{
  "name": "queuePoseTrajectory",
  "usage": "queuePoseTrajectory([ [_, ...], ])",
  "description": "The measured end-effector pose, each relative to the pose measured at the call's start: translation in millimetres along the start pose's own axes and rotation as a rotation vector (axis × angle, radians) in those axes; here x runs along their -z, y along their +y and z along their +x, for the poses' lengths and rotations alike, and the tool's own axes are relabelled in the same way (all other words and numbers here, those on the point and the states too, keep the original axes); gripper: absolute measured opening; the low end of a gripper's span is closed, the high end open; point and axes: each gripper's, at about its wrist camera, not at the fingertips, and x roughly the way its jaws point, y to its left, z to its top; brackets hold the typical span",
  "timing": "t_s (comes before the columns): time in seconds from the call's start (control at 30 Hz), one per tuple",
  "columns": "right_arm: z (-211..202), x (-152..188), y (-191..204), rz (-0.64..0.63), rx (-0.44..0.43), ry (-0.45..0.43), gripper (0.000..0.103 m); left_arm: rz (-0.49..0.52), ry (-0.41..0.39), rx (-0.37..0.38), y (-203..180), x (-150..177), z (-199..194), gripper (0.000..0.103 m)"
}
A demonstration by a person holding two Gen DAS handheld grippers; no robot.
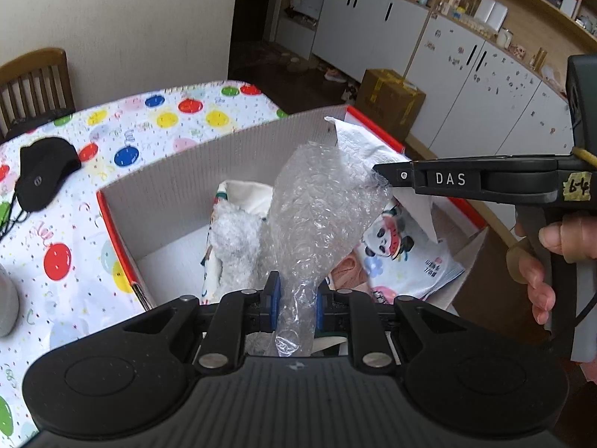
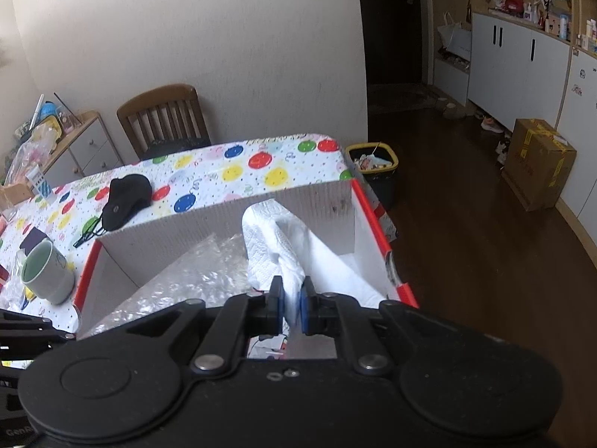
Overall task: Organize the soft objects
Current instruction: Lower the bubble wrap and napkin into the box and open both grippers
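My left gripper (image 1: 297,293) is shut on a sheet of clear bubble wrap (image 1: 321,201) that stands up over the open cardboard box (image 1: 179,183). My right gripper (image 2: 291,296) is shut on a white paper towel (image 2: 274,239) and holds it over the same box (image 2: 313,201); from the left wrist view it (image 1: 377,175) reaches in from the right, a hand on its handle, with the towel (image 1: 358,145) hanging from its tip. The bubble wrap (image 2: 201,272) lies to the towel's left. Inside the box are a fluffy white toy (image 1: 235,242), a panda-print packet (image 1: 403,257) and cloth pieces.
The box stands at the edge of a table with a balloon-print cloth (image 1: 130,119). On the cloth lie a black pouch (image 2: 125,194) and a grey-green mug (image 2: 46,274). A wooden chair (image 2: 164,119) stands behind the table. A bin (image 2: 373,164) and a brown carton (image 2: 537,160) are on the floor.
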Motion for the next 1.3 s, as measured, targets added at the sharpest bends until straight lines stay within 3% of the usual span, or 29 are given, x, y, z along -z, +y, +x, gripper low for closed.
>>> queuePoseTrajectory([
  [0.3, 8, 3, -2, 0.019, -0.023, 0.02, 0.009, 0.01, 0.065, 0.0, -3, 7, 21, 0.017],
  [0.93, -2, 5, 5, -0.044, -0.028, 0.035, 0.032, 0.039, 0.085, -0.051, -11, 15, 28, 0.019],
  [1.07, -5, 5, 5, -0.051, -0.012, 0.034, 0.034, 0.034, 0.069, -0.047, -11, 14, 25, 0.032],
  [1.17, -8, 5, 5, -0.053, -0.01, 0.03, 0.04, 0.036, 0.055, -0.043, -13, 14, 22, 0.055],
  [1.2, -9, 5, 5, -0.055, -0.01, 0.026, 0.046, 0.034, 0.05, -0.042, -13, 13, 20, 0.056],
  [1.3, -15, 4, 6, -0.068, -0.016, 0.015, 0.049, 0.03, 0.036, -0.043, -13, 12, 17, 0.056],
])
